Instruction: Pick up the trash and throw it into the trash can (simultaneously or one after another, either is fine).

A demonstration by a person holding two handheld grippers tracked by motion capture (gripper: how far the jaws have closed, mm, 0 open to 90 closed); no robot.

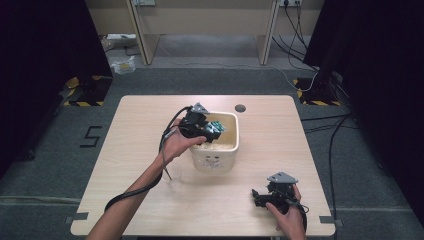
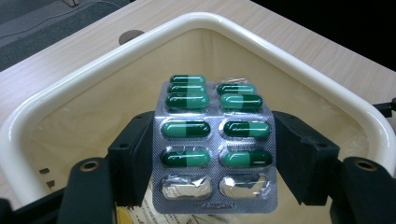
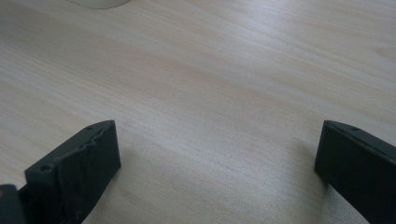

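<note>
Blister pack of green capsules, pinched between left tool jaws, above cream bin

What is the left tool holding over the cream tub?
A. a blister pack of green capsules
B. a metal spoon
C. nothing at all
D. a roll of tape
A: in the left gripper view the left tool has a jaw against each side edge of a silver blister pack of green capsules, two bottom pockets empty, above the cream tub.
</note>
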